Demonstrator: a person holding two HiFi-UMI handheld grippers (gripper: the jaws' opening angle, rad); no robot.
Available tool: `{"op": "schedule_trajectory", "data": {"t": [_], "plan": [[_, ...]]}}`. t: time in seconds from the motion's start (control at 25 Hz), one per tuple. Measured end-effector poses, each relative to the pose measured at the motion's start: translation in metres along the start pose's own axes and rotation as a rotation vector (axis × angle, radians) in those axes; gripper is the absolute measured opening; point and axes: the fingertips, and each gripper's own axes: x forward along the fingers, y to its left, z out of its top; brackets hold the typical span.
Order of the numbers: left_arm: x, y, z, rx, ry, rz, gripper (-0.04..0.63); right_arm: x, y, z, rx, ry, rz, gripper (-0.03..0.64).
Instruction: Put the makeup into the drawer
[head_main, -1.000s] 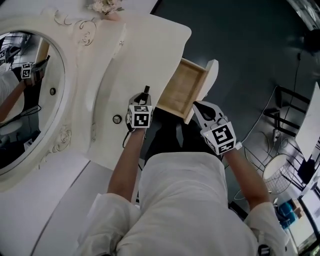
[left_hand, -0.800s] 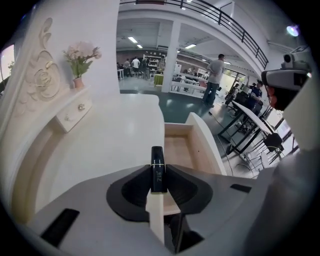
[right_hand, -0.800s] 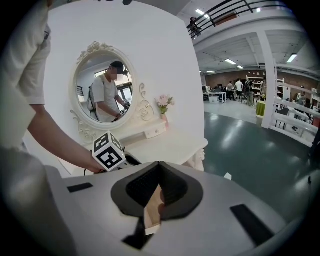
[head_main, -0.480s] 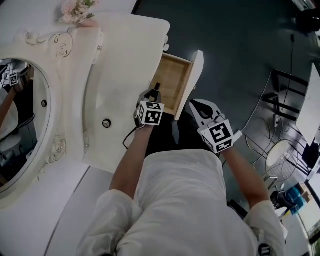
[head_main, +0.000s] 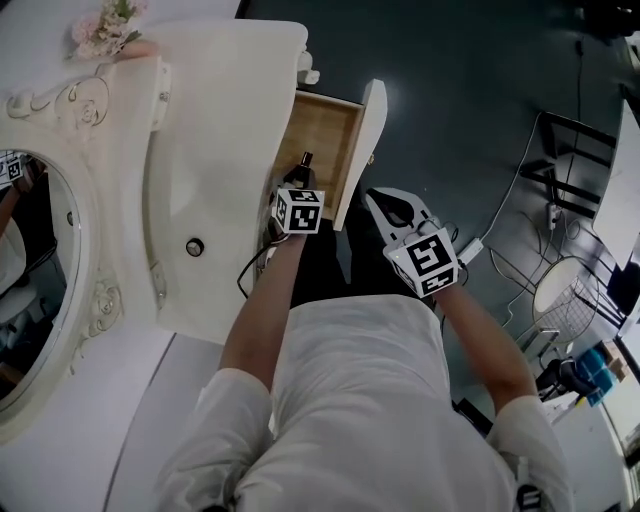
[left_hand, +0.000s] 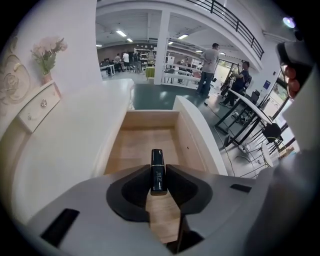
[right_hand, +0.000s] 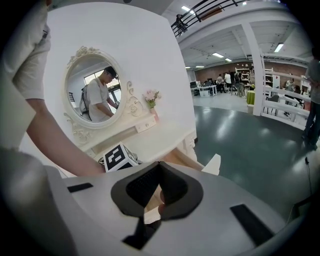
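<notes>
A black makeup tube (left_hand: 158, 172) stands upright between the jaws of my left gripper (left_hand: 159, 167), which is shut on it. From the head view, the left gripper (head_main: 303, 172) hangs over the near end of the open wooden drawer (head_main: 318, 125), and the tube's tip (head_main: 305, 158) points into it. The drawer's floor (left_hand: 142, 145) is bare wood. My right gripper (head_main: 372, 195) hovers just right of the drawer's white front panel (head_main: 362, 130). Its jaws (right_hand: 160, 165) are shut with nothing in them.
The white vanity table (head_main: 215, 150) carries an oval mirror (head_main: 30, 270), pink flowers (head_main: 100, 30) and a small round dark thing (head_main: 194, 246). Dark floor lies to the right, with a wire stand (head_main: 565, 290) on it. People (left_hand: 209, 60) stand far off in the hall.
My left gripper has carried the tube from the table's edge to a spot over the open drawer and lower. The right gripper has drifted slightly toward the drawer front.
</notes>
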Motion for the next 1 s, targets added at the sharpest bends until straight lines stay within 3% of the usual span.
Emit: {"op": "schedule_trajectory", "data": {"t": [0.64, 1.0], "plan": [[0.055, -0.007, -0.019, -0.011, 0.073, -0.019, 0.103, 0.053, -0.022, -0.071, 0.072, 0.116, -0.009, 0.024], [0.070, -0.011, -0.032, -0.014, 0.137, -0.044, 0.109, 0.050, -0.017, -0.088, 0.079, 0.149, 0.008, 0.025]]}}
